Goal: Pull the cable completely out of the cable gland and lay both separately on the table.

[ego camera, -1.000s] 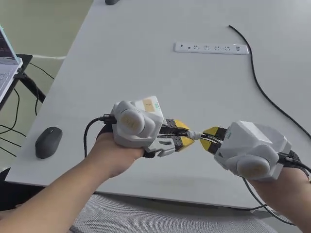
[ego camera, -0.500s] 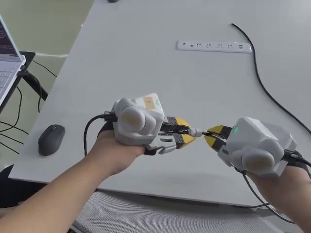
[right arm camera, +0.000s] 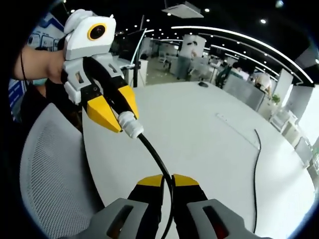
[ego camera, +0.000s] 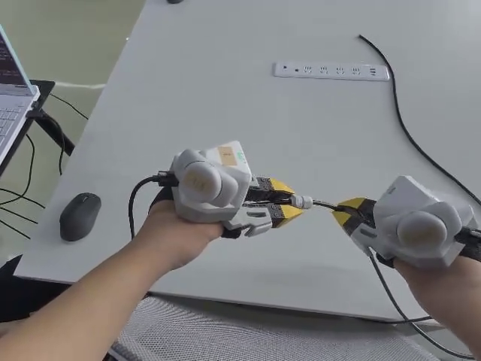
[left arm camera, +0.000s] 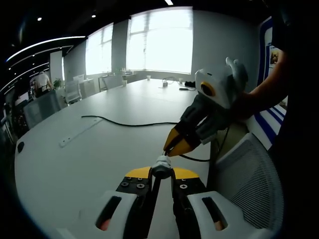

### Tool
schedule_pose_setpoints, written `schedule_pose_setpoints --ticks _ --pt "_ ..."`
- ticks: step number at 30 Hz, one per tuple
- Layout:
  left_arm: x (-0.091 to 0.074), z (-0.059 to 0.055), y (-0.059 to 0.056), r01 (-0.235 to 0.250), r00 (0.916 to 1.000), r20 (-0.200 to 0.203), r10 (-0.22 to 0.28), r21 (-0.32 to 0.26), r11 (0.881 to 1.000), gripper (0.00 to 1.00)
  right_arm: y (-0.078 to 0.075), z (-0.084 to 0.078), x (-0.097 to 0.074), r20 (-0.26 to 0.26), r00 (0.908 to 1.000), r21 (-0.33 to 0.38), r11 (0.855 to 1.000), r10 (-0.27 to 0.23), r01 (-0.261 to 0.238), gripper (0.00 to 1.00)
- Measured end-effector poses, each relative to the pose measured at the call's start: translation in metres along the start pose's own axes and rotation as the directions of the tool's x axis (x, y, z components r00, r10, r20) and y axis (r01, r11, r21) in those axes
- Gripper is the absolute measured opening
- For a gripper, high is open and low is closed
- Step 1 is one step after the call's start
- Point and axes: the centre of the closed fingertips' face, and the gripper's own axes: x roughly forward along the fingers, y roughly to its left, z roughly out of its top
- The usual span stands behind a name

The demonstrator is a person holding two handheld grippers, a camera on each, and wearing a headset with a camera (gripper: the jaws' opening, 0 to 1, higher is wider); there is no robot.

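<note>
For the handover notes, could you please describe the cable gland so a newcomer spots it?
Over the grey table's near edge, two grippers face each other. The cable gland is the small white fitting pinched by the left gripper, a black cable leading from it into the right gripper. Nothing else between them is white.

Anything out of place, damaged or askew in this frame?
Nothing stands out. The left gripper clamps the cable gland, the right gripper clamps the black cable, which runs straight between them. The power strip lies flat on the table.
</note>
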Motion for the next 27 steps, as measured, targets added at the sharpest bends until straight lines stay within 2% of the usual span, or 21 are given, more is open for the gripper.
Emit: schedule_pose_setpoints --ticks 4,5,10,15,20,23,27 --pt "0.000 0.000 0.002 -0.004 1.0000 0.002 0.004 -0.005 1.000 0.15 -0.006 -0.010 0.001 -0.014 0.9999 0.068 0.998 -0.004 0.005 0.01" --pt "0.000 0.000 0.002 -0.004 1.0000 0.002 0.004 -0.006 1.000 0.15 -0.006 -0.013 0.001 -0.017 0.9999 0.105 0.994 -0.001 0.003 0.01" --pt "0.002 -0.001 0.002 -0.006 1.0000 -0.002 0.006 -0.006 1.000 0.15 -0.008 -0.023 0.003 -0.029 0.9996 0.186 0.982 0.007 -0.001 0.01" --pt "0.002 -0.002 0.002 -0.009 1.0000 -0.003 0.009 -0.006 1.000 0.15 -0.008 -0.032 0.005 -0.046 0.9988 0.294 0.956 0.017 -0.003 0.01" --pt "0.002 -0.002 0.002 -0.010 1.0000 -0.003 0.010 -0.010 1.000 0.15 -0.008 -0.035 0.007 -0.046 0.9986 0.335 0.942 0.025 -0.008 0.01" --pt "0.002 -0.002 0.003 -0.012 0.9999 -0.004 0.012 -0.010 1.000 0.15 -0.008 -0.034 0.007 -0.047 0.9986 0.324 0.946 0.025 -0.008 0.01" --pt "0.002 -0.001 0.003 -0.013 0.9999 -0.001 0.013 -0.011 1.000 0.15 -0.007 -0.033 0.006 -0.042 0.9988 0.333 0.943 0.026 -0.010 0.01"
